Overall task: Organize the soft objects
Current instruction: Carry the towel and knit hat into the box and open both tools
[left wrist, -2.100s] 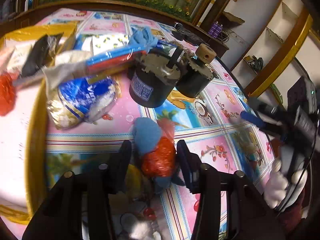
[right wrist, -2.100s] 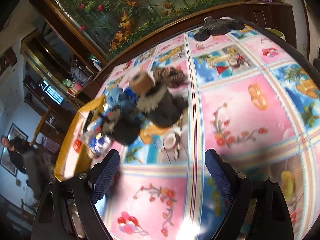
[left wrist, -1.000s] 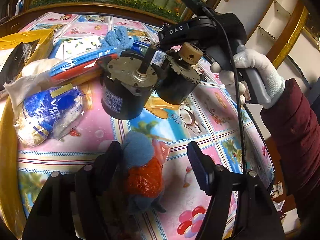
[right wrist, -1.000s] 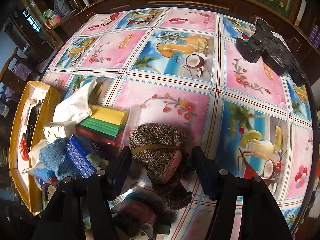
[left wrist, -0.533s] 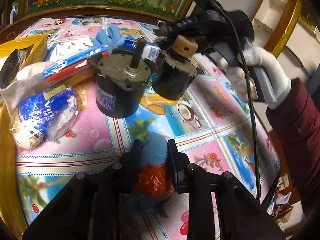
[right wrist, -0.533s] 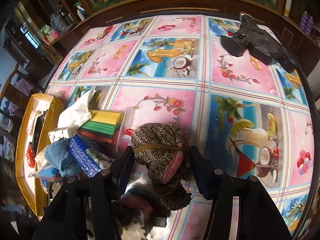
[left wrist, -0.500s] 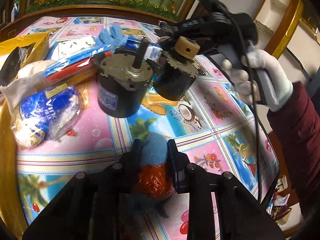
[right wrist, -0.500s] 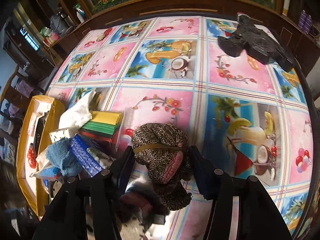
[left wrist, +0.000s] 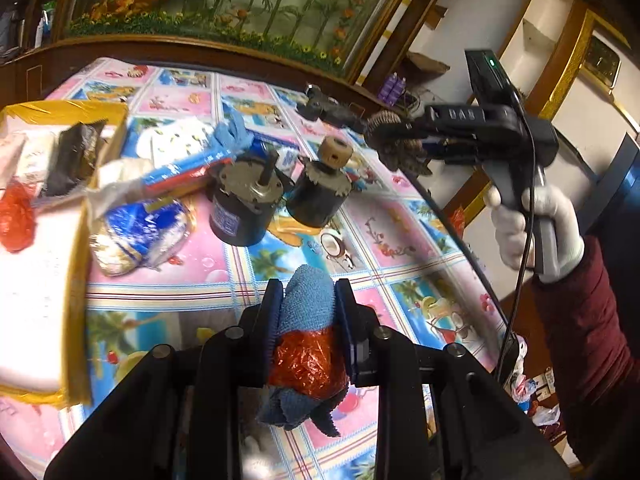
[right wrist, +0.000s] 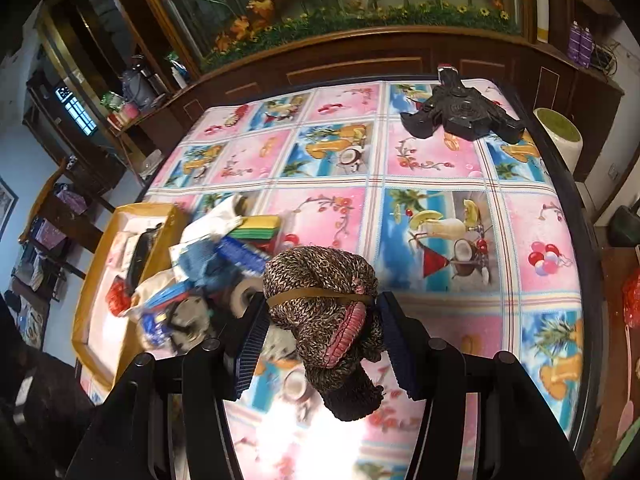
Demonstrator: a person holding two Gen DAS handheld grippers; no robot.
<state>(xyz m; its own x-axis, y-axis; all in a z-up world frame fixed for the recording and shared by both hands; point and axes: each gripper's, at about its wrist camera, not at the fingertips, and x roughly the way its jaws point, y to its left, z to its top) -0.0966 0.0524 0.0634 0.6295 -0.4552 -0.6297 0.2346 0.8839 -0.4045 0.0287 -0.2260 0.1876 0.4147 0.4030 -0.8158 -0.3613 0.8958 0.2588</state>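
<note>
My left gripper (left wrist: 307, 300) is shut on a rolled blue cloth (left wrist: 306, 304) wrapped in red plastic film, held above the patterned tablecloth. My right gripper (right wrist: 320, 332) is shut on a brown knitted bundle (right wrist: 320, 300) tied with a band, lifted clear of the table. In the left wrist view the right gripper (left wrist: 396, 138) shows at the right with the knitted bundle (left wrist: 394, 142) in its jaws, high over the table.
Two black motors (left wrist: 244, 204) (left wrist: 320, 196) stand mid-table. A blue-and-white bag (left wrist: 136, 232), packaged sponges (right wrist: 256, 232) and cloths lie beside a yellow tray (left wrist: 76, 280) at the left. A black device (right wrist: 456, 116) lies at the far edge.
My left gripper closed on the blue cloth and lifted it. My right gripper closed on the knitted bundle and raised it up and away from the motors.
</note>
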